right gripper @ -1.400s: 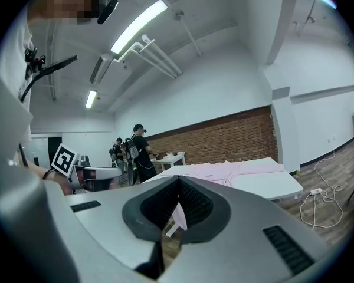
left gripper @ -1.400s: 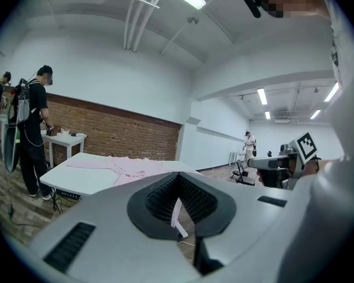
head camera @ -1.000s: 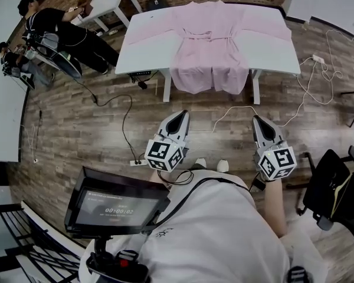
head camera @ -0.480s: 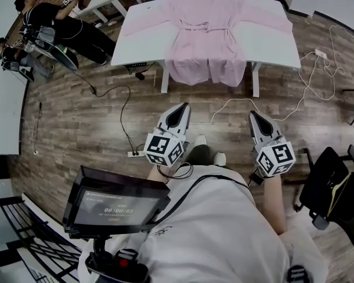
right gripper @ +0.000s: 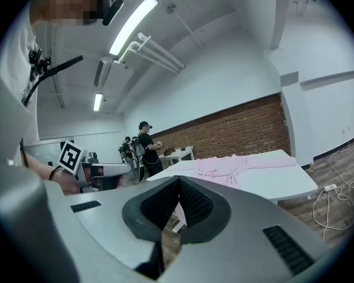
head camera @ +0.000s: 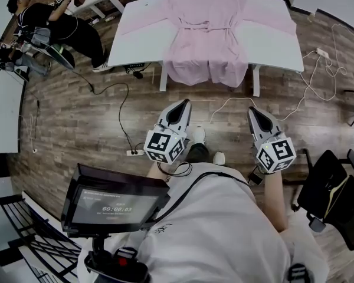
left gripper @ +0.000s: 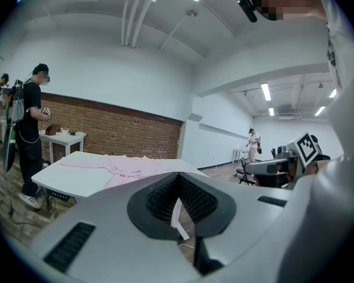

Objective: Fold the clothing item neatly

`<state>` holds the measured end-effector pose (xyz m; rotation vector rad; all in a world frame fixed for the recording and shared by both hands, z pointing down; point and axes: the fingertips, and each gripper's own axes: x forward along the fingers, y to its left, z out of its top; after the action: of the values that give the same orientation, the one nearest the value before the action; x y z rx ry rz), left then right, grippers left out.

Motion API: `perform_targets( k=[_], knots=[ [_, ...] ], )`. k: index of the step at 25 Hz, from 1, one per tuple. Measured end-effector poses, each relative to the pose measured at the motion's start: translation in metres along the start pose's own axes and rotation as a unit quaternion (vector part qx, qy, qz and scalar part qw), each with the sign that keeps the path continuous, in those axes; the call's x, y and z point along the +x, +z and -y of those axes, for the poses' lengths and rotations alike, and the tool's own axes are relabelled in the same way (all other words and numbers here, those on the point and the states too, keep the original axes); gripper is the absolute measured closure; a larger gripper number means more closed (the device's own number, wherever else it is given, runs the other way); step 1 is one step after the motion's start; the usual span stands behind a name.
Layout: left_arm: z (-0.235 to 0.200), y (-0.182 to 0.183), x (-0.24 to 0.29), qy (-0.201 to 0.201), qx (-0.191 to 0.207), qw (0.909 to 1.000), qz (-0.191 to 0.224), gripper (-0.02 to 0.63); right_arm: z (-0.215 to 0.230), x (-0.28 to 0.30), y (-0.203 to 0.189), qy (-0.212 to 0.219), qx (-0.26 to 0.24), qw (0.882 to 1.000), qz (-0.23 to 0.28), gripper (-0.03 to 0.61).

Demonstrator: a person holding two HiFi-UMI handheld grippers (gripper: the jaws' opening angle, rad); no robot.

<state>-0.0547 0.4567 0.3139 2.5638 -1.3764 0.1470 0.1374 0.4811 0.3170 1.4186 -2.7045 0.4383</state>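
Note:
A pink robe (head camera: pixel 207 28) lies spread face up on a white table (head camera: pixel 140 42), sleeves out to both sides, its belt tied, its hem hanging over the near edge. It shows far ahead in the left gripper view as the robe (left gripper: pixel 125 165) and in the right gripper view as the robe (right gripper: pixel 227 167). My left gripper (head camera: pixel 182 104) and right gripper (head camera: pixel 252 111) are both shut and empty. They hover side by side over the wooden floor, well short of the table, pointing toward it.
A white cable (head camera: pixel 318 69) and a black cable (head camera: pixel 123 114) trail over the floor before the table. A black chair (head camera: pixel 333 187) stands at the right. A person (head camera: pixel 59 25) stands by a small white table at the far left. A monitor (head camera: pixel 109 208) sits at my lower left.
Both grippers and my view have advanced toward the table; the robe and table sit slightly larger and nearer in the head view. Both jaws stay shut.

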Motion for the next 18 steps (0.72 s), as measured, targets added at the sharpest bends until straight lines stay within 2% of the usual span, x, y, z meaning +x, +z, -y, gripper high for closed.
perform_targets(
  k=[8, 18],
  knots=[
    [-0.036, 0.012, 0.035, -0.014, -0.011, 0.9998, -0.001, 0.612, 0.006, 0.052, 0.020, 0.006, -0.017, 1.000, -0.008, 0.577],
    [-0.098, 0.023, 0.083, -0.058, -0.004, 0.9983, -0.008, 0.612, 0.015, 0.128, 0.036, -0.025, -0.021, 0.999, -0.009, 0.577]
  ],
)
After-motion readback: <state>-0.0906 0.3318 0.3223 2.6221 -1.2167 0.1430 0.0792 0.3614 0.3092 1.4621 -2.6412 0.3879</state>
